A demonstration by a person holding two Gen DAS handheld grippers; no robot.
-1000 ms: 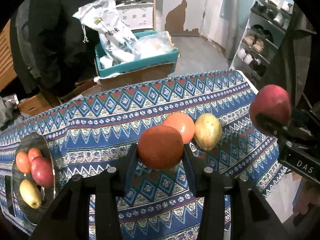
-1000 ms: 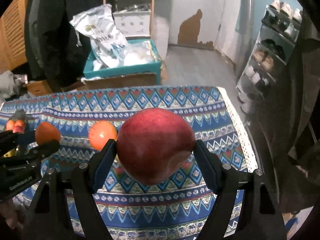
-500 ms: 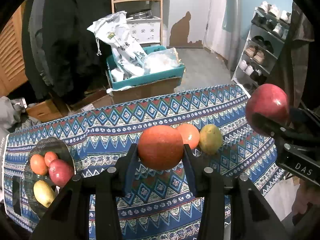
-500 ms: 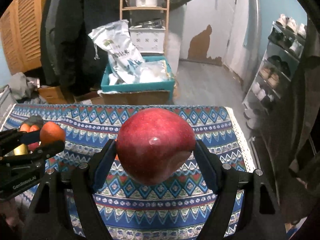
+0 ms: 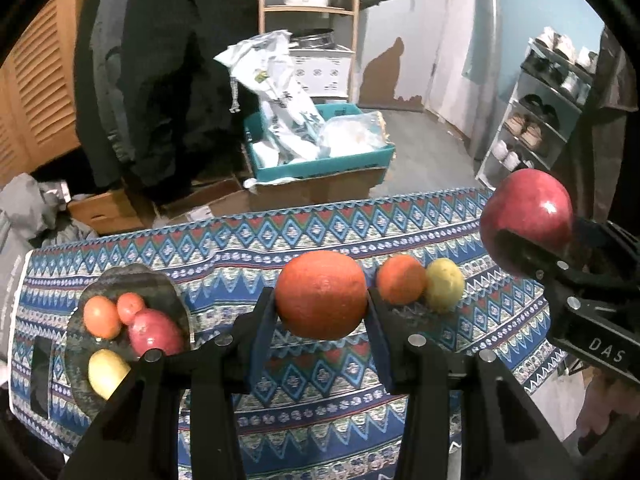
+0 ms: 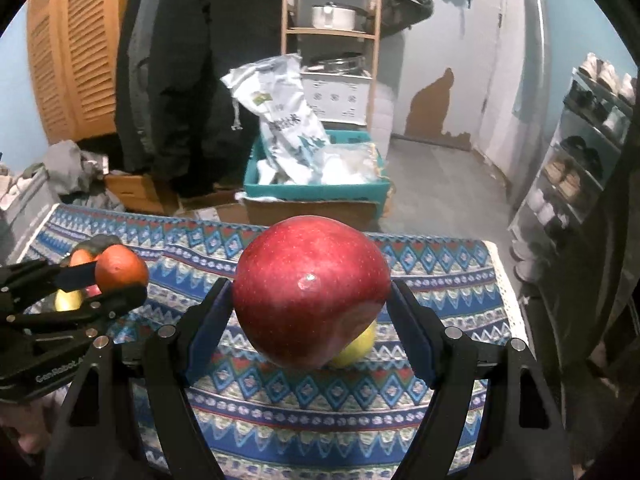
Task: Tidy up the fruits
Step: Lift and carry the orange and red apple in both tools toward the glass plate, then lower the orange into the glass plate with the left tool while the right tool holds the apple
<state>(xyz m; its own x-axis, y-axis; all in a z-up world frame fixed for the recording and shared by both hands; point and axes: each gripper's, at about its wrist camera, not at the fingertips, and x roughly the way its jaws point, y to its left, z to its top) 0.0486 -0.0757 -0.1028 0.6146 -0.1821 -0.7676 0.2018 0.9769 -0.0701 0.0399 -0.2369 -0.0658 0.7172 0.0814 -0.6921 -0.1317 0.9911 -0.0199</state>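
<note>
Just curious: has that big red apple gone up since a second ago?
Yes. The red apple has risen: the tablecloth's far edge, formerly above it, now sits level with its top.

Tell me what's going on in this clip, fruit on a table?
A person is sorting fruit with two hand-held grippers. The left hand-held gripper is shut on an orange, and the right hand-held gripper holds a red apple, both lifted above the patterned tablecloth. A glass plate at the left already holds four fruits. One orange fruit and a yellow-green fruit are on the cloth, touching.
</note>
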